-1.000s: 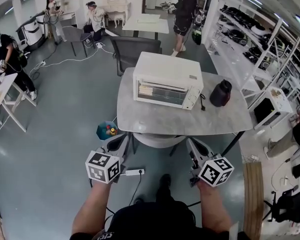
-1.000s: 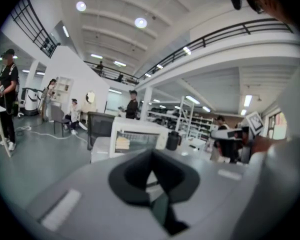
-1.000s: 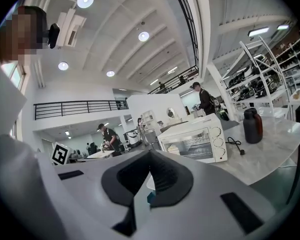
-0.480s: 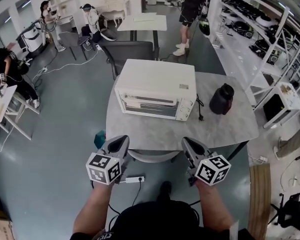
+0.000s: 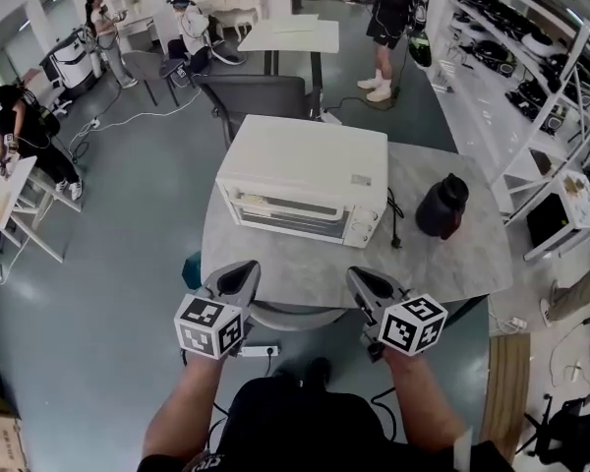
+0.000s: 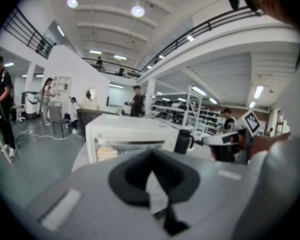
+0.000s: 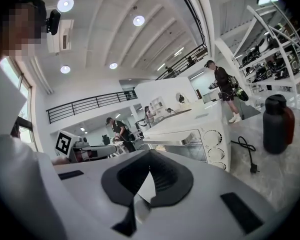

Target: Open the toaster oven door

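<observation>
Your left gripper (image 5: 238,275), lower left of centre, has its fingers together on nothing. The toaster oven (image 5: 305,175) stands mid-frame on the bench (image 5: 297,266), its door closed. Your right gripper (image 5: 362,281), lower right of centre, has its fingers together too, empty. A black jug (image 5: 441,206) stands right of the oven.
</observation>
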{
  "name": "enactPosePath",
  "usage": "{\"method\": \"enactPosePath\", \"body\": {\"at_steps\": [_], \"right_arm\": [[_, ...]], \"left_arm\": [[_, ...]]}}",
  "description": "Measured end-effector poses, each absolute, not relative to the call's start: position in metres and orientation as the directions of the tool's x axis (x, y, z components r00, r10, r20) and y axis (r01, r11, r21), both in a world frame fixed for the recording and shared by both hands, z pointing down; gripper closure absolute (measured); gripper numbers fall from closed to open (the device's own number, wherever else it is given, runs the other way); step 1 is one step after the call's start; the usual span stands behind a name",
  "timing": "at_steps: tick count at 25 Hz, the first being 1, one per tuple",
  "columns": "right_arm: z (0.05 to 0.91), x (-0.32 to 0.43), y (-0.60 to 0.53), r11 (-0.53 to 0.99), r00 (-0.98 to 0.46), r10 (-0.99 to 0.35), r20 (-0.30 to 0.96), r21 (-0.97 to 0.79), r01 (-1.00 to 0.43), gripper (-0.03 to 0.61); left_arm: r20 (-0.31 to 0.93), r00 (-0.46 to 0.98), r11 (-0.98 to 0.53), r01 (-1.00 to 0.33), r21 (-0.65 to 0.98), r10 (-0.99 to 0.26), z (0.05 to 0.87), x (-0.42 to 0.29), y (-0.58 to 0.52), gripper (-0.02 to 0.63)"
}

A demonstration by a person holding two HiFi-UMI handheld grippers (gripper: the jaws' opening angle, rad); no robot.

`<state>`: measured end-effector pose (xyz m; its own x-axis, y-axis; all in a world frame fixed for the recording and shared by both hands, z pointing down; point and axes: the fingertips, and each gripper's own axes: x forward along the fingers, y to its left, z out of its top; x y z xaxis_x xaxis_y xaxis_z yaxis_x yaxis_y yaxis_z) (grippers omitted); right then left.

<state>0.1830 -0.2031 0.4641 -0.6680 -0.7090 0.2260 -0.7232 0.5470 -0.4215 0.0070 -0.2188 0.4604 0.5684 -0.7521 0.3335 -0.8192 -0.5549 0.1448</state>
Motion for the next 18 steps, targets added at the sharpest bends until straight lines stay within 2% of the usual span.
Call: {"method": "enactPosePath", "body": {"at_steps": [8, 13, 18], "right_arm": [[0.469, 0.169, -0.219, 0.484, -0.619, -0.729, 0.291, -0.42, -0.768, 0.584], [0.467, 0.155, -0.225, 0.415, -0.565, -0.766, 0.307, -0.435, -0.799, 0.584], [0.477, 0.136, -0.231, 0.376, -0.528, -0.769, 0.361, -0.414, -0.829, 0.583]], "left_arm": [[0.321, 0.597, -0.553, -0.802, 0.225, -0.736, 0.468, -0.019, -0.233, 0.606], [0.3, 0.611, -0.584, -0.791, 0.185, -0.733, 0.461, -0.043, -0.241, 0.606], [0.297, 0.611, -0.573, -0.792, 0.213, -0.734, 0.471, -0.068, -0.249, 0.606]]}}
